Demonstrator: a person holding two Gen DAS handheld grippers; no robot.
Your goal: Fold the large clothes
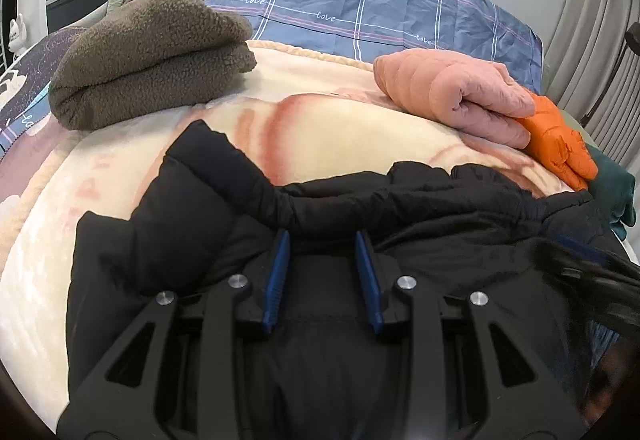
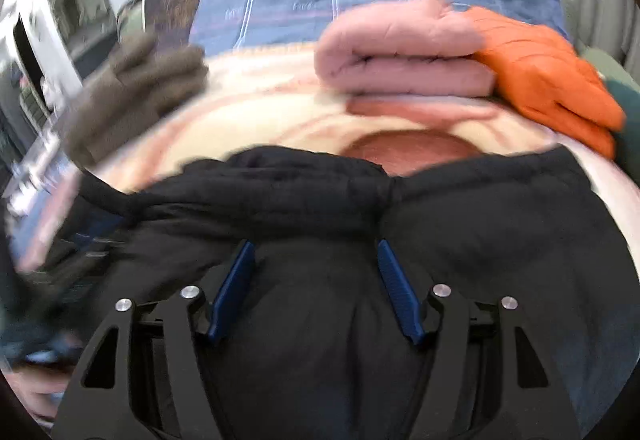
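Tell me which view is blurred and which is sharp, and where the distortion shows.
Left wrist view: sharp, brown fleece crisp, bed bulging from fisheye. Right wrist view: motion-blurred, worst at left over the fleece; pink jacket soft but readable.

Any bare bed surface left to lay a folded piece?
One free patch: the cream blanket mid-bed, bordered by the folded brown fleece on its left, the folded pink quilted jacket on its right and the black puffer jacket in front. The right edge is crowded: pink, orange padded jacket and a dark green garment packed together.
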